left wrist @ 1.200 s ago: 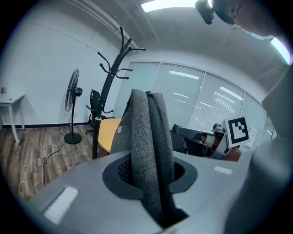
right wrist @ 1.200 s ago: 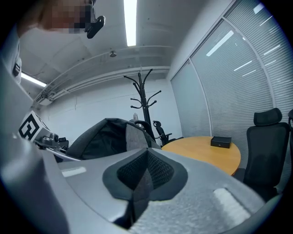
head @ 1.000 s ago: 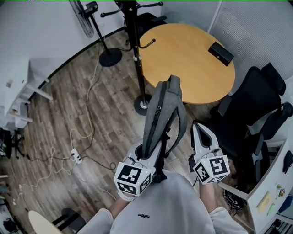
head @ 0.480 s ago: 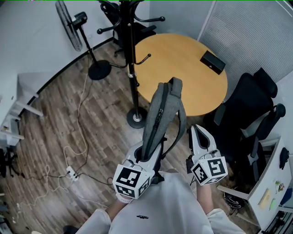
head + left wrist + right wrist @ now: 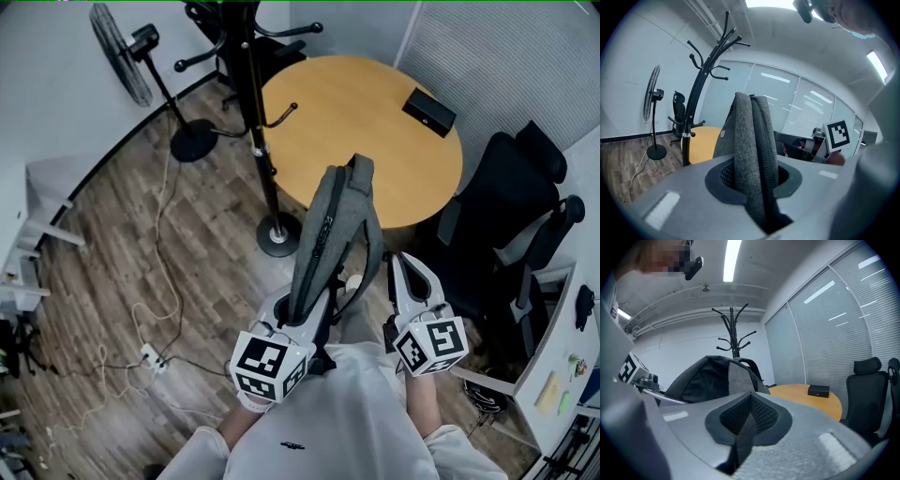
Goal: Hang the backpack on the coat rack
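Left claw (image 5: 757,185) faces the coat rack (image 5: 253,112), standing beside the round counter (image 5: 366,122), and pinches the grey backpack (image 5: 323,244), held up short of that rack. Right claw (image 5: 747,420) pinches its strap (image 5: 738,451) (only its own view shows this; the head view hides both grips).

Coat rack (image 5: 255,112): top hooks cut off by head view's upper edge
Backpack (image 5: 323,234): lower end hidden behind left gripper (image 5: 302,309)
Strap (image 5: 740,441) in right gripper (image 5: 750,405): run beyond the jaws hidden
Black box (image 5: 428,111) on table (image 5: 356,131): kind too small to tell
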Available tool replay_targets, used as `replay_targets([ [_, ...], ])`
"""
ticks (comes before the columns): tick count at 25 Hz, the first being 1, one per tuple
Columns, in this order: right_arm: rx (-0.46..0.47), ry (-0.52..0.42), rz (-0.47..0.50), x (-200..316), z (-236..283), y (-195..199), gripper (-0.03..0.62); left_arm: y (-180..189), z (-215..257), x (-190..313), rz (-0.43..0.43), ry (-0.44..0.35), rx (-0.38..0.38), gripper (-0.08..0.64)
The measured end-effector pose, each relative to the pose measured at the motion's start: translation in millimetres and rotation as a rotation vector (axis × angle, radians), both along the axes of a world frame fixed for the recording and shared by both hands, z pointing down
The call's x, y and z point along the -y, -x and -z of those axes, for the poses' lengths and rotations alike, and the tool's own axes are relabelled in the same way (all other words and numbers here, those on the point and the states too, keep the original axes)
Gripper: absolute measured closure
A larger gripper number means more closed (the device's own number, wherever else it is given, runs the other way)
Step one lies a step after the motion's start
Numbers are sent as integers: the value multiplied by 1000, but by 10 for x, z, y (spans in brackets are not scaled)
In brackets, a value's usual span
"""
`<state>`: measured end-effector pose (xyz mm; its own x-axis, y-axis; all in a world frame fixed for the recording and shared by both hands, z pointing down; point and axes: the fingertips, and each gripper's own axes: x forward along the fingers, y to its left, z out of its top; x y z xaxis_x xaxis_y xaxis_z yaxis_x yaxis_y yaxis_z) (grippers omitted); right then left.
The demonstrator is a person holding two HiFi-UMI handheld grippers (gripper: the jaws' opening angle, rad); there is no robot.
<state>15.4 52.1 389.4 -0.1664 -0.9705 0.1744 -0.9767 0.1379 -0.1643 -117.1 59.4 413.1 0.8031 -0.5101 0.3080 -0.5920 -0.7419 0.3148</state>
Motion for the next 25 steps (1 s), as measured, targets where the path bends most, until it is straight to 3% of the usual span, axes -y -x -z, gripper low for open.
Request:
replay_targets([
  [10, 10, -36, 128, 452, 27, -57, 600, -61, 33, 304, 130, -40, 39, 453],
  [14, 33, -26, 149, 725, -3, -287, 600, -233, 76, 534, 173, -50, 62, 453],
  [19, 31, -26, 200, 1095, -4, -467, 600, -379, 114, 845, 231, -41, 32, 454],
  [25, 29, -22, 252, 1610, -46, -850, 600, -825, 238, 1339, 277, -71, 28, 454],
])
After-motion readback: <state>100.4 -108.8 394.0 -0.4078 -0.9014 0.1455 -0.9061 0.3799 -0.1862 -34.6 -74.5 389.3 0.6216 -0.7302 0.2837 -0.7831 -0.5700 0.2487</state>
